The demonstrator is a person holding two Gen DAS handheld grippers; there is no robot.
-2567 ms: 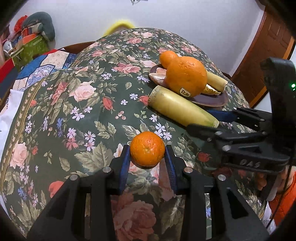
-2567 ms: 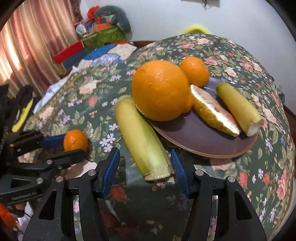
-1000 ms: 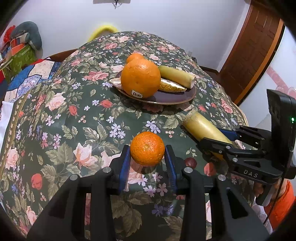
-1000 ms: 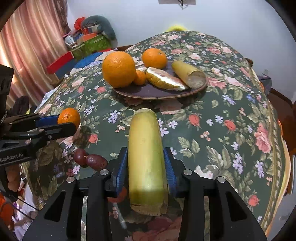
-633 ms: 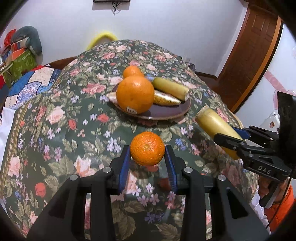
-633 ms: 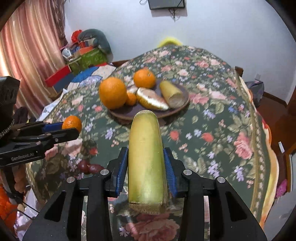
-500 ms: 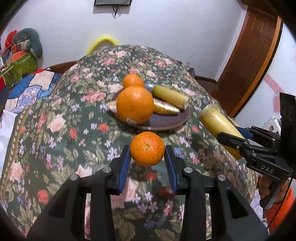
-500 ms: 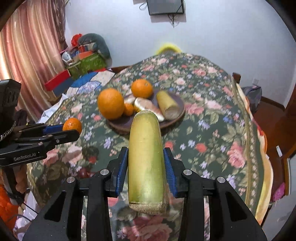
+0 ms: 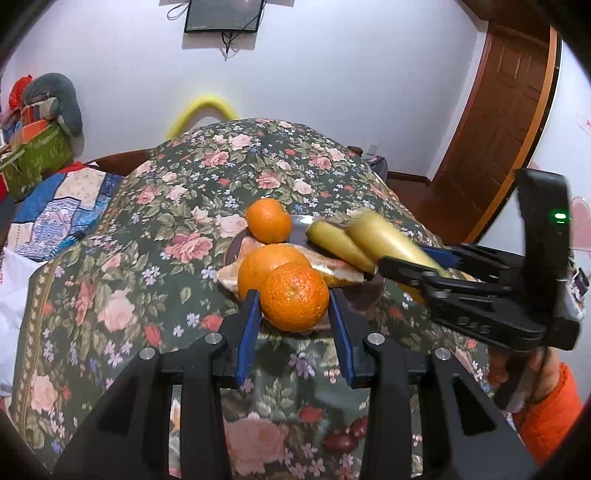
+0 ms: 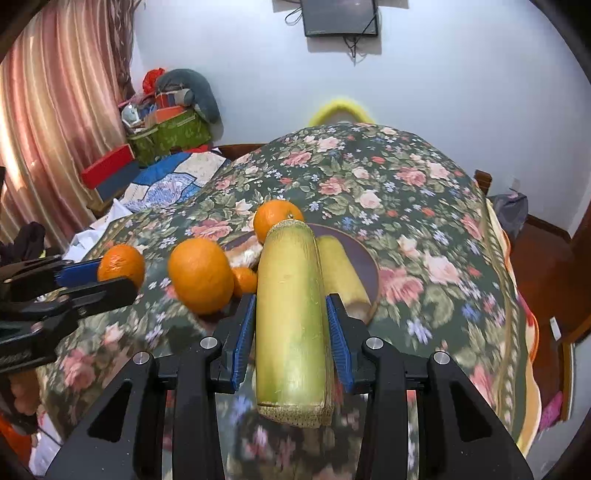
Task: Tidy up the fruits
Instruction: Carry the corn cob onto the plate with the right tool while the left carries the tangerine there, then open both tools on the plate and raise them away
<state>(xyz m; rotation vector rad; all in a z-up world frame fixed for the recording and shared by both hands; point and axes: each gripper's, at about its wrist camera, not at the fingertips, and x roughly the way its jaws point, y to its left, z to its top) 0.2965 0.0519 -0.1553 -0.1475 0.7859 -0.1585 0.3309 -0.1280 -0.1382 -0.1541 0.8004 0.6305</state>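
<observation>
My left gripper (image 9: 293, 326) is shut on a small orange mandarin (image 9: 294, 302), held in the air above the flowered tablecloth. My right gripper (image 10: 290, 332) is shut on a long yellow-green sugarcane piece (image 10: 290, 314), also lifted. In the left wrist view the right gripper (image 9: 436, 264) comes in from the right, its cane piece (image 9: 384, 236) over the dark plate (image 9: 232, 251). The plate (image 10: 364, 266) carries a big orange (image 10: 201, 275), a mandarin (image 10: 275, 218), a second cane piece (image 10: 341, 273) and a peeled wedge (image 10: 242, 253). From the right wrist, the left gripper's held mandarin (image 10: 122, 264) shows at the left.
The round table under the flowered cloth (image 9: 155, 229) falls away on all sides. Dark red dates (image 9: 345, 435) lie near its front edge. A bed with quilts and boxes (image 10: 162, 129) stands left, a wooden door (image 9: 506, 110) right, a wall screen (image 10: 340, 16) behind.
Both grippers have risen and moved toward the plate with their fruit. The plate now sits just behind the held mandarin and under the held cane piece.
</observation>
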